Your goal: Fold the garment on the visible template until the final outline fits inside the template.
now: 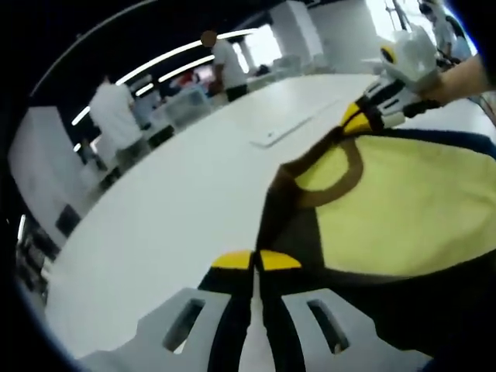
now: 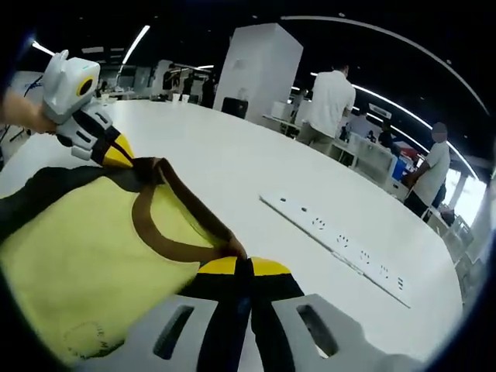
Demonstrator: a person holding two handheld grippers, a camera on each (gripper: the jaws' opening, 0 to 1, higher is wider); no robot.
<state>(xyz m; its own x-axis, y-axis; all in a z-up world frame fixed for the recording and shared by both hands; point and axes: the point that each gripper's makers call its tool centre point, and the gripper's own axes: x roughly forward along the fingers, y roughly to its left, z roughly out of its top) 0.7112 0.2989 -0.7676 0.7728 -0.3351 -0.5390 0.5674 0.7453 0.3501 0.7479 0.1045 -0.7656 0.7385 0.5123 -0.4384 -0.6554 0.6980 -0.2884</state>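
Observation:
A yellow garment (image 1: 403, 209) with a brown collar (image 1: 353, 174) and dark shoulders hangs stretched between both grippers above the white table (image 1: 170, 209). My left gripper (image 1: 256, 260) is shut on the dark fabric at one shoulder. In the left gripper view the right gripper (image 1: 358, 118), held by a hand, pinches the other shoulder. In the right gripper view the garment (image 2: 85, 256) spreads to the lower left, and my right gripper (image 2: 244, 266) is shut on the cloth beside the collar (image 2: 143, 225). The left gripper (image 2: 118, 155) holds the far shoulder there.
A long white power strip (image 2: 341, 240) lies flat on the table (image 2: 256, 163) to the right of the garment, and it appears in the left gripper view as well (image 1: 283, 132). Several people (image 2: 329, 101) stand at benches beyond the table's far edge. A white pillar (image 2: 260, 66) rises behind.

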